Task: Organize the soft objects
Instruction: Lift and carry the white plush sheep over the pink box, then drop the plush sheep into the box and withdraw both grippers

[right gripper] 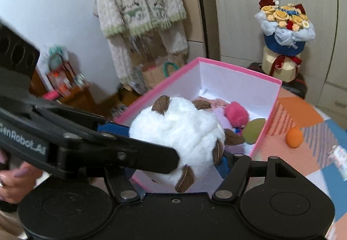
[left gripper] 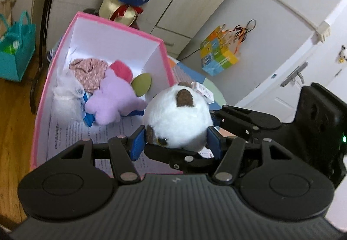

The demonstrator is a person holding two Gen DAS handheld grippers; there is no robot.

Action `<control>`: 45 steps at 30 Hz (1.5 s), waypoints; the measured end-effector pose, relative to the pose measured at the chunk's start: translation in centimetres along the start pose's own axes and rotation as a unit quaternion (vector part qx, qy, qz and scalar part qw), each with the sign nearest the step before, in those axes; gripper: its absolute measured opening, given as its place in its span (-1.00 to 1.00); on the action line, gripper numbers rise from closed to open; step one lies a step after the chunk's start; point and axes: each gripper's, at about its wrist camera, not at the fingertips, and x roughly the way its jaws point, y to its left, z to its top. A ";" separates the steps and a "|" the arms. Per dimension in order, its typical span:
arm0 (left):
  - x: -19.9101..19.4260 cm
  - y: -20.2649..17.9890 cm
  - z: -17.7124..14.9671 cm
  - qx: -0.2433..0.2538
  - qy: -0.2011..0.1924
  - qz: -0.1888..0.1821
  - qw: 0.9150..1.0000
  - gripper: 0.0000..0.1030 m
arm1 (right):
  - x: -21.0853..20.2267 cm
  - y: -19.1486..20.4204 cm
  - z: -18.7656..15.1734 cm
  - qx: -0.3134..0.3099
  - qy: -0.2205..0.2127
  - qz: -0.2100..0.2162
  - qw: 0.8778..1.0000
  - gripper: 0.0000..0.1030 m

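Already several soft toys lie in the pink box (left gripper: 104,29), and both my jaws seemingly hold the white plush (left gripper: 177,114) above its near end, leaving an orange ball (right gripper: 294,137) on the desk.

plush toy (left gripper: 180,114) above box (left gripper: 121,29) edge

My left tool (left gripper: 175,144) is matt black plastic with dull metal rivets and smooth blue pads. The white plush (left gripper: 180,118) looks fluffy, with brown felt patches. The pink box (left gripper: 104,27) is matt cardboard, white paper inside. The floor (left gripper: 15,131) is glossy wood.
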 end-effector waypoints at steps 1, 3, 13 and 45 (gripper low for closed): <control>0.3 0.3 0.1 0.000 0.002 0.000 1.000 0.15 | 0.3 -0.1 0.1 0.000 0.002 -0.002 1.000 0.44; 0.7 0.6 0.1 0.000 0.005 0.000 1.000 0.15 | 0.7 -0.3 0.2 0.000 0.009 -0.003 1.000 0.44; 2.8 1.8 -0.4 -0.013 0.024 0.017 0.999 0.14 | 2.6 0.2 -0.3 -0.043 0.022 -0.033 0.998 0.50; -8.9 -12.8 -8.4 0.215 -0.087 0.109 0.967 0.33 | -17.3 -2.0 -10.1 -0.005 -0.148 -0.055 0.987 0.70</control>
